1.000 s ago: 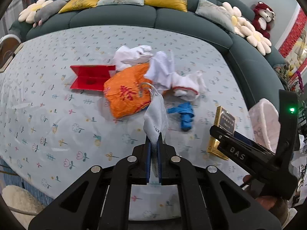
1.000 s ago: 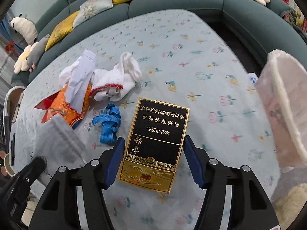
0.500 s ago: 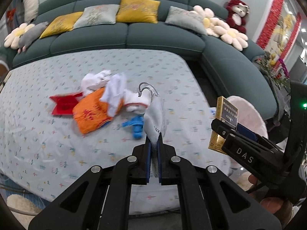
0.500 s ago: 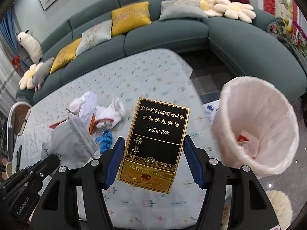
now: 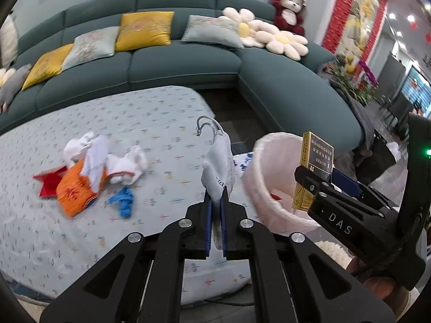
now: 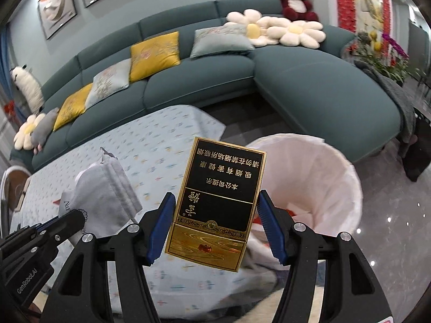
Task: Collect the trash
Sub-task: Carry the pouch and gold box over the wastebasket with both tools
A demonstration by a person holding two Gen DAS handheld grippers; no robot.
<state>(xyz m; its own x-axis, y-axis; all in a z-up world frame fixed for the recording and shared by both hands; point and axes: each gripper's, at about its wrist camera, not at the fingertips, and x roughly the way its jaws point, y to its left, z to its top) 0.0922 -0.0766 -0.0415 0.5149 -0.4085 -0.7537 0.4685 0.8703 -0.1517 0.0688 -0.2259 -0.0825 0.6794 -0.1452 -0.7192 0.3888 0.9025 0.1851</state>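
My left gripper (image 5: 215,202) is shut on a grey drawstring pouch (image 5: 218,165) and holds it upright in the air, left of the bin; the pouch also shows in the right wrist view (image 6: 103,188). My right gripper (image 6: 215,215) is shut on a black and gold cigarette carton (image 6: 219,200) and holds it at the near rim of a white-lined trash bin (image 6: 336,177). In the left wrist view the carton (image 5: 313,169) stands over the bin (image 5: 265,172). Some red and white scraps lie inside the bin.
On the floral-cloth table (image 5: 150,123) lie white crumpled cloths (image 5: 107,156), an orange bag (image 5: 76,191), a red box (image 5: 48,183) and a blue strap (image 5: 124,202). A teal curved sofa (image 5: 188,62) with cushions wraps behind. Dark floor lies between table and sofa.
Both grippers have risen and swung right, away from the table litter. The bin has come into the left wrist view, and the carton now stands at its rim.
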